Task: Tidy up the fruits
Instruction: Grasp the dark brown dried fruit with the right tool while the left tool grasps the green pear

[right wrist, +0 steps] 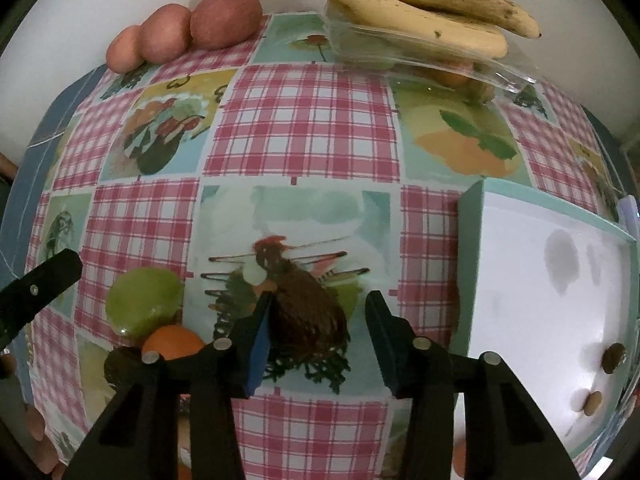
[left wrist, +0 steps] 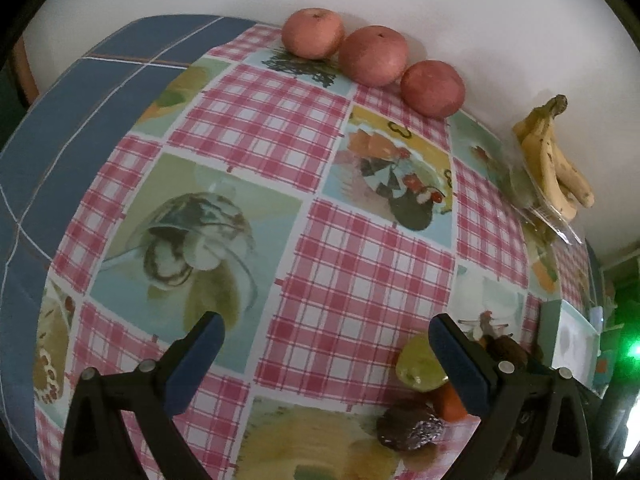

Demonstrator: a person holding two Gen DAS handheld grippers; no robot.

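Note:
Three red apples (left wrist: pixel 374 56) (right wrist: pixel 224 18) stand in a row against the wall. A bunch of bananas (left wrist: pixel 554 160) (right wrist: pixel 424 12) lies on a clear plastic tray (right wrist: pixel 404 54). A dark brown avocado (right wrist: pixel 306 316) lies between the fingers of my open right gripper (right wrist: pixel 320 334), touching the left pad. A green fruit (right wrist: pixel 142 304) (left wrist: pixel 418 364), an orange fruit (right wrist: pixel 172 342) (left wrist: pixel 450 402) and another dark fruit (left wrist: pixel 410 426) lie to its left. My left gripper (left wrist: pixel 326 354) is open and empty above the tablecloth.
A white tray with a mint rim (right wrist: pixel 470 240) (left wrist: pixel 576 336) stands at the right with small round pieces inside. The checked tablecloth (left wrist: pixel 360 264) covers the table; a blue cloth (left wrist: pixel 80 128) shows at the left edge.

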